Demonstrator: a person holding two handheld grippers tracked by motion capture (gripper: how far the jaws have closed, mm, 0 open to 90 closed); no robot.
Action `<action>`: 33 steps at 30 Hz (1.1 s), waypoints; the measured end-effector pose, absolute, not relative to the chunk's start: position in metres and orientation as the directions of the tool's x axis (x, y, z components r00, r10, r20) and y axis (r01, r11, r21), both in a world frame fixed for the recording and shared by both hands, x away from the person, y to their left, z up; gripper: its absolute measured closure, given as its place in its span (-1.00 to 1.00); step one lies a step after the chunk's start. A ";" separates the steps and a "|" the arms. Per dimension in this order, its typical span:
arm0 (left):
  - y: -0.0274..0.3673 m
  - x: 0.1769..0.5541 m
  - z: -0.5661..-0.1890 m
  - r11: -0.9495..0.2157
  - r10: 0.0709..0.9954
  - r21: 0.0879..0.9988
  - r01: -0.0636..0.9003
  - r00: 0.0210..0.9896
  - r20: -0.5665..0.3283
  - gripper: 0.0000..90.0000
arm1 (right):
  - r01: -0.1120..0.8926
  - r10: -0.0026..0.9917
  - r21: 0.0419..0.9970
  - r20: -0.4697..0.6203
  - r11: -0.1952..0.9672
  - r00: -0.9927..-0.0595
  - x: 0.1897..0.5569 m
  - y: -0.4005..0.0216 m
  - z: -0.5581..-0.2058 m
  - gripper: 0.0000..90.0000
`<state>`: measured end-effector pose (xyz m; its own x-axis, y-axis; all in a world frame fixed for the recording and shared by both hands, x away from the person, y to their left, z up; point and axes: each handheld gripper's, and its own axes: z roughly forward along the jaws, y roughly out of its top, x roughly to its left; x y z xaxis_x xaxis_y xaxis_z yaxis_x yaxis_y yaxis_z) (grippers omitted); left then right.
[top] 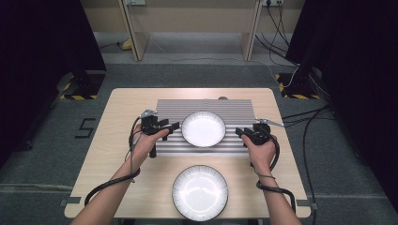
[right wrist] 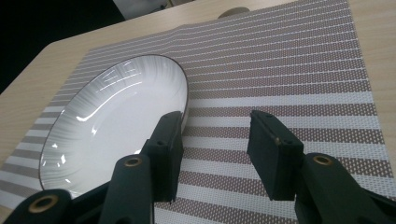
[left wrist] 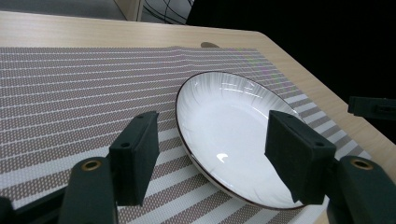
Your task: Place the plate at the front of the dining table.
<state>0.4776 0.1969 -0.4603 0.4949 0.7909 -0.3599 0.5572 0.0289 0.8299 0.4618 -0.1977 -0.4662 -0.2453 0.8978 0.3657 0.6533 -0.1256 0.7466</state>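
A white plate [top: 203, 129] with a thin dark rim rests on a striped placemat [top: 206, 107] in the middle of the table. My left gripper [top: 171, 125] sits just left of this plate, jaws open and pointing at it. In the left gripper view the plate [left wrist: 229, 121] lies ahead of the open left gripper [left wrist: 212, 149], with no pad touching it. My right gripper [top: 240, 132] is just right of the plate, also open. In the right gripper view the plate [right wrist: 116, 112] lies at the left, and the right gripper [right wrist: 219, 144] spans bare placemat [right wrist: 289, 79].
A second, larger white plate [top: 200, 192] lies on the wooden table [top: 126, 103] near its front edge, between the person's forearms. Cables trail from both grippers along the arms. Beyond the table are a grey floor, dark stands and table legs.
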 end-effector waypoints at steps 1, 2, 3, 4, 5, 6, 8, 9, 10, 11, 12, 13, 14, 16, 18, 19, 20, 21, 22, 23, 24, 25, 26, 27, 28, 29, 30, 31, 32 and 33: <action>0.199 0.476 -0.460 0.031 0.791 0.829 0.558 0.494 -0.361 -0.24 | 0.652 0.897 0.748 0.365 -0.124 -0.248 0.461 -0.198 -0.467 0.22; 0.201 0.474 -0.460 0.031 0.793 0.830 0.556 0.492 -0.360 -0.24 | 0.653 0.897 0.746 0.367 -0.126 -0.246 0.460 -0.199 -0.467 0.22; 0.202 0.472 -0.460 0.027 0.792 0.832 0.554 0.496 -0.356 -0.24 | 0.655 0.899 0.745 0.364 -0.124 -0.244 0.458 -0.199 -0.467 0.21; 0.203 0.471 -0.460 0.022 0.791 0.833 0.552 0.500 -0.352 -0.24 | 0.655 0.899 0.746 0.362 -0.123 -0.245 0.457 -0.200 -0.468 0.21; 0.204 0.469 -0.459 0.024 0.790 0.834 0.552 0.500 -0.354 -0.23 | 0.653 0.900 0.748 0.361 -0.122 -0.246 0.457 -0.201 -0.469 0.21; 0.206 0.467 -0.459 0.021 0.790 0.836 0.548 0.504 -0.350 -0.23 | 0.656 0.902 0.745 0.360 -0.124 -0.239 0.455 -0.202 -0.469 0.21; 0.209 0.464 -0.459 0.013 0.792 0.842 0.540 0.508 -0.338 -0.22 | 0.656 0.905 0.745 0.355 -0.122 -0.235 0.453 -0.204 -0.470 0.20; 0.210 0.463 -0.459 0.010 0.793 0.844 0.536 0.510 -0.333 -0.22 | 0.656 0.905 0.745 0.354 -0.121 -0.235 0.452 -0.205 -0.471 0.20; 0.212 0.461 -0.459 0.006 0.796 0.847 0.532 0.510 -0.326 -0.22 | 0.657 0.904 0.744 0.358 -0.124 -0.234 0.451 -0.206 -0.471 0.20; 0.214 0.459 -0.460 0.007 0.798 0.849 0.529 0.508 -0.323 -0.22 | 0.655 0.906 0.746 0.352 -0.122 -0.233 0.449 -0.207 -0.471 0.19; 0.216 0.457 -0.460 0.006 0.799 0.849 0.528 0.508 -0.322 -0.22 | 0.656 0.908 0.746 0.349 -0.119 -0.232 0.448 -0.208 -0.471 0.19; 0.218 0.455 -0.461 0.003 0.800 0.849 0.528 0.509 -0.319 -0.22 | 0.656 0.908 0.745 0.351 -0.121 -0.230 0.446 -0.209 -0.472 0.19; 0.219 0.454 -0.462 -0.002 0.801 0.850 0.527 0.509 -0.314 -0.22 | 0.656 0.910 0.745 0.346 -0.119 -0.228 0.445 -0.211 -0.472 0.19; 0.223 0.450 -0.463 -0.012 0.804 0.851 0.526 0.510 -0.304 -0.21 | 0.656 0.911 0.745 0.347 -0.123 -0.223 0.443 -0.213 -0.473 0.19; 0.227 0.447 -0.465 -0.012 0.805 0.850 0.526 0.510 -0.304 -0.22 | 0.655 0.913 0.746 0.342 -0.120 -0.222 0.440 -0.215 -0.473 0.19; 0.228 0.446 -0.466 -0.014 0.805 0.850 0.526 0.510 -0.302 -0.22 | 0.656 0.913 0.745 0.343 -0.120 -0.222 0.439 -0.215 -0.472 0.19; 0.231 0.445 -0.466 -0.013 0.809 0.851 0.526 0.506 -0.300 -0.22 | 0.656 0.913 0.745 0.342 -0.119 -0.223 0.438 -0.215 -0.472 0.19; 0.233 0.444 -0.467 -0.018 0.809 0.851 0.526 0.507 -0.296 -0.22 | 0.655 0.914 0.746 0.339 -0.117 -0.224 0.437 -0.215 -0.472 0.18; 0.234 0.443 -0.467 -0.018 0.809 0.849 0.527 0.506 -0.297 -0.22 | 0.655 0.914 0.746 0.338 -0.116 -0.224 0.436 -0.215 -0.471 0.18; 0.236 0.442 -0.468 -0.020 0.812 0.850 0.526 0.505 -0.293 -0.22 | 0.654 0.913 0.747 0.340 -0.118 -0.224 0.435 -0.215 -0.471 0.18; 0.238 0.441 -0.468 -0.018 0.813 0.851 0.526 0.503 -0.294 -0.21 | 0.652 0.915 0.749 0.336 -0.116 -0.223 0.434 -0.215 -0.470 0.18; 0.240 0.440 -0.468 -0.016 0.814 0.850 0.526 0.501 -0.295 -0.21 | 0.651 0.915 0.750 0.336 -0.117 -0.224 0.433 -0.215 -0.470 0.18; 0.242 0.439 -0.469 -0.020 0.816 0.852 0.524 0.501 -0.289 -0.21 | 0.650 0.915 0.750 0.337 -0.118 -0.223 0.432 -0.215 -0.470 0.18; 0.244 0.437 -0.469 -0.021 0.816 0.851 0.524 0.501 -0.288 -0.21 | 0.650 0.916 0.751 0.333 -0.114 -0.224 0.431 -0.215 -0.469 0.18; 0.246 0.436 -0.468 -0.016 0.816 0.851 0.525 0.499 -0.292 -0.21 | 0.650 0.916 0.751 0.333 -0.114 -0.224 0.431 -0.216 -0.469 0.17; 0.249 0.434 -0.468 -0.018 0.818 0.853 0.522 0.498 -0.287 -0.21 | 0.649 0.917 0.753 0.329 -0.110 -0.226 0.430 -0.216 -0.470 0.17; 0.251 0.433 -0.468 -0.022 0.821 0.855 0.517 0.498 -0.280 -0.21 | 0.651 0.917 0.751 0.329 -0.110 -0.224 0.428 -0.216 -0.470 0.17; 0.253 0.432 -0.467 -0.020 0.823 0.857 0.515 0.495 -0.279 -0.21 | 0.651 0.918 0.751 0.327 -0.109 -0.225 0.427 -0.217 -0.470 0.17; 0.257 0.430 -0.467 -0.013 0.827 0.858 0.513 0.488 -0.279 -0.21 | 0.650 0.917 0.752 0.328 -0.109 -0.226 0.426 -0.217 -0.470 0.17; 0.258 0.429 -0.467 -0.011 0.827 0.859 0.511 0.487 -0.279 -0.21 | 0.645 0.921 0.757 0.317 -0.101 -0.228 0.423 -0.219 -0.470 0.16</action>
